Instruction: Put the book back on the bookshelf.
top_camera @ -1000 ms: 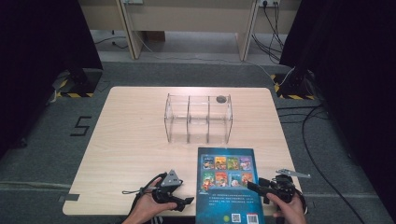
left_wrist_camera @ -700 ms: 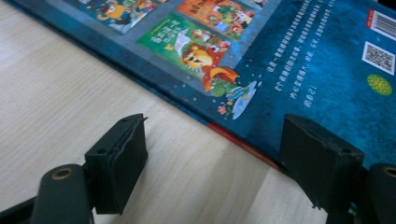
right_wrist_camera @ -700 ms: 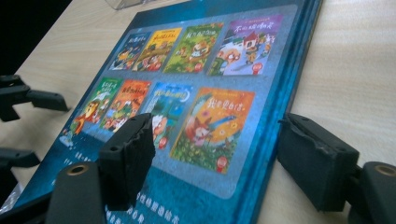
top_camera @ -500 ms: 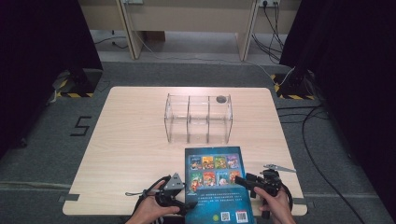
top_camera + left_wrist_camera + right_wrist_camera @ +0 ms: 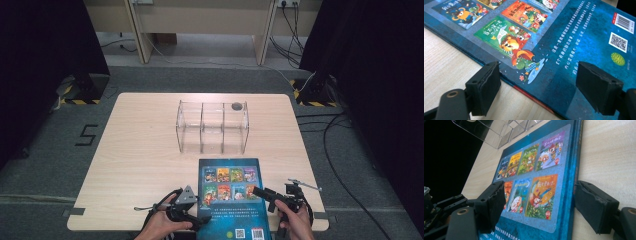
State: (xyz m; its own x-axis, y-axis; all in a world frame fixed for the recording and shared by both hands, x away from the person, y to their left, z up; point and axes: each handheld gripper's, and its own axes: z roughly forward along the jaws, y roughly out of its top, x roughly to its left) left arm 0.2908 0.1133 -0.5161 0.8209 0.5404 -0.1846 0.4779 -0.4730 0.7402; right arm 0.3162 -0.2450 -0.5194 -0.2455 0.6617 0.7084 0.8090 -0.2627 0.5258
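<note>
We've got both claws released, left gripper (image 5: 537,87) and right gripper (image 5: 539,205) straddling the book (image 5: 230,197) edges (QR codes (image 5: 618,41) clearest there). Book slid left since earlier.

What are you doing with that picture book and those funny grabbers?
A person holds a grabber in each hand at a wooden table. A blue picture book lies flat near the front edge, back cover up. The left gripper is at the book's left edge and the right gripper at its right edge. Both are open, their fingers on either side of an edge, not squeezing. Behind the book stands a clear three-part box with a small round grey thing at its far right corner.
</note>
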